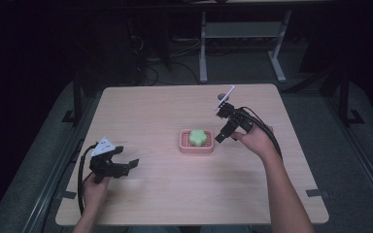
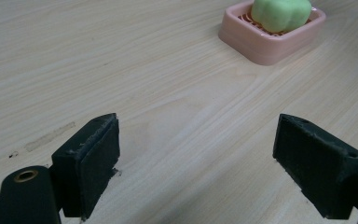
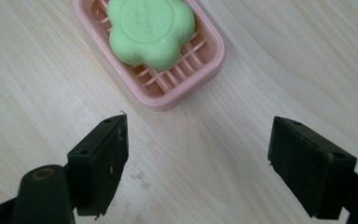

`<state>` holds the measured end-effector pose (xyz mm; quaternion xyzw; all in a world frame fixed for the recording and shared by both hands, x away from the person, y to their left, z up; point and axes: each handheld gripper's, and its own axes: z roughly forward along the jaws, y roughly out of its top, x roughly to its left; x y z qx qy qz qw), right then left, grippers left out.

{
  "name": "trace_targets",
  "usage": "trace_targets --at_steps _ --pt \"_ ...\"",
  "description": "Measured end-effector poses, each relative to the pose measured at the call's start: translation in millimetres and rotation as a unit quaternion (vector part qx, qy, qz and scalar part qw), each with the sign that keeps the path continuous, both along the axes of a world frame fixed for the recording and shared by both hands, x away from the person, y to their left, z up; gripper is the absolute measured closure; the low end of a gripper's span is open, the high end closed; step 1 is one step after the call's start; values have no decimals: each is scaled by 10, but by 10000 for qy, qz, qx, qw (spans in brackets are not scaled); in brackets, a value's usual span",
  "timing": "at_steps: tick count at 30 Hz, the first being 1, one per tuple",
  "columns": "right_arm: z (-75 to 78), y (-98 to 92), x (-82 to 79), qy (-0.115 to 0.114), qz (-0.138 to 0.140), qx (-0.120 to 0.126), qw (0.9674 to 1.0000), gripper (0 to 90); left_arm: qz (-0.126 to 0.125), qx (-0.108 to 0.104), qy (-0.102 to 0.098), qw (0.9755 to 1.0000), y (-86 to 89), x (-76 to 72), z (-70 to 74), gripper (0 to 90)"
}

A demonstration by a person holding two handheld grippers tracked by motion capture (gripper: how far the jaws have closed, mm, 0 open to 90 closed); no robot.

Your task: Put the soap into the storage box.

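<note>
Green flower-shaped soap (image 3: 150,29), lying in pink slatted dish (image 3: 193,74) mid-counter (image 1: 165,194): right gripper (image 3: 196,163) hovering just beside it, fingers released wide, needing centring over the soap's lobes; left gripper (image 2: 200,168) idling near-left, released.

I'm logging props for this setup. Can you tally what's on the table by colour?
Green: 1, the flower-shaped soap
Pink: 1, the slatted soap dish holding it
Black: 2, the left gripper and the right gripper, both open and empty
Total: 4
</note>
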<state>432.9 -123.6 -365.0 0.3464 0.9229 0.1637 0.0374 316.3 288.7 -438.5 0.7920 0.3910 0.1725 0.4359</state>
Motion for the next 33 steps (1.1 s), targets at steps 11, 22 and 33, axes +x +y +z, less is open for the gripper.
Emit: trace_targets --at_steps 11,22,33 --pt "-67 -128 -68 98 -77 8 9999 199 -4 10 -9 10000 -5 1 -2 144" --pt "-67 -204 -143 33 -108 89 9999 202 8 -3 -10 10000 -6 -1 -2 144" --pt "-165 -301 -238 84 -159 217 9996 201 0 30 -3 10000 -5 1 -2 144"
